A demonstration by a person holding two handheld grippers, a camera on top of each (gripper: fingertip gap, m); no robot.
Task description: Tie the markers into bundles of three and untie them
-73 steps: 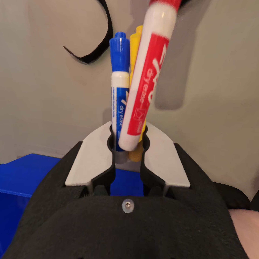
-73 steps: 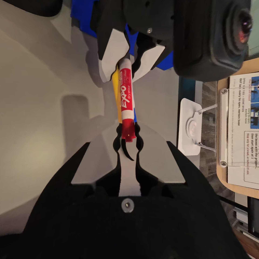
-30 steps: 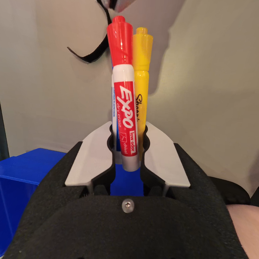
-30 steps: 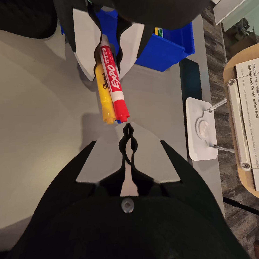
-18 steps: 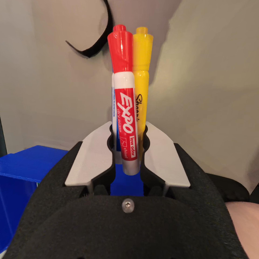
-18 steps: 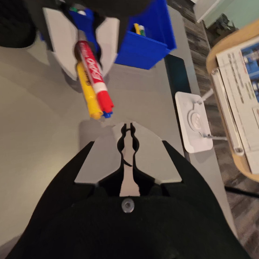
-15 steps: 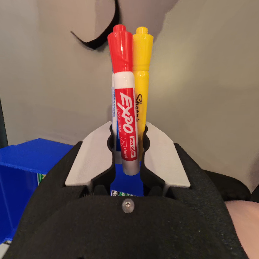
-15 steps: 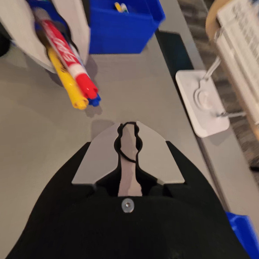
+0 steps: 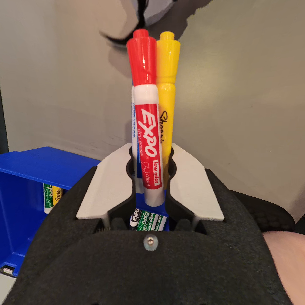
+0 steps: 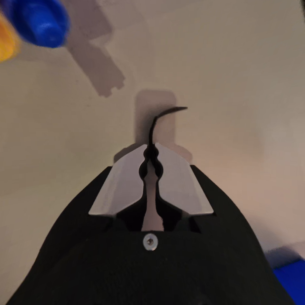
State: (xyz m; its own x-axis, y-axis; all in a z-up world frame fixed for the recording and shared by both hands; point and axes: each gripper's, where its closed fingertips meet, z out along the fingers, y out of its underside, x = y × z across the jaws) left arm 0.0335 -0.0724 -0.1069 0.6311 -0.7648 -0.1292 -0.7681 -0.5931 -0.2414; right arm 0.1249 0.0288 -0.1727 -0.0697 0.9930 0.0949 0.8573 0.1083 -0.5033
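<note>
Between left gripper fingers, three markers.

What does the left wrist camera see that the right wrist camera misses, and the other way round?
Only the left wrist view shows the red marker clamped in the left gripper, and the blue bin holding more markers. Only the right wrist view shows the right gripper pinching the black strap. Both show the yellow marker, the blue marker, mostly hidden in the left view, and the grey table.

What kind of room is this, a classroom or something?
Probably a work desk set up for a sorting task, not clearly a classroom: a plain grey tabletop, a blue storage bin of spare markers, and three markers held in tongs.
</note>
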